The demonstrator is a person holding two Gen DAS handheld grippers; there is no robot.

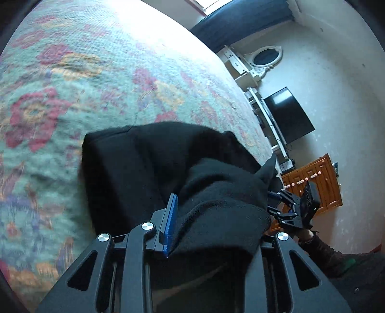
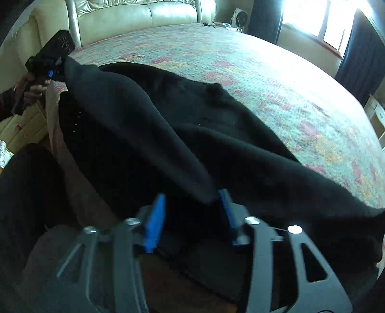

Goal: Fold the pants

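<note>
Across the lower half of the left wrist view, the black pants [image 1: 168,168] lay bunched on the flowered bedspread [image 1: 72,84], their cloth heaped over the left gripper [image 1: 211,216]. One blue pad [image 1: 169,224] showed at the left of the bundle; the other was buried under the fabric, so the tongs seemed pinched on the pants, though the far side could not be seen. At the right edge of the frame the right gripper [image 1: 276,202] held a pointed corner of the cloth, with a dark television [image 1: 288,115] and a wooden dresser [image 1: 320,183] behind it. Through the right wrist view the pants [image 2: 192,125] stretched from the bottom centre to the upper left, draped over the bedspread [image 2: 288,84]. The right gripper [image 2: 190,216] showed both blue pads [image 2: 154,224] standing apart, with a fold of cloth hanging between them; whether they gripped it I cannot tell, as the frame was blurred. At the upper left the left gripper [image 2: 51,73] clasped the far end of the pants, before a cream sofa [image 2: 144,16].
</note>
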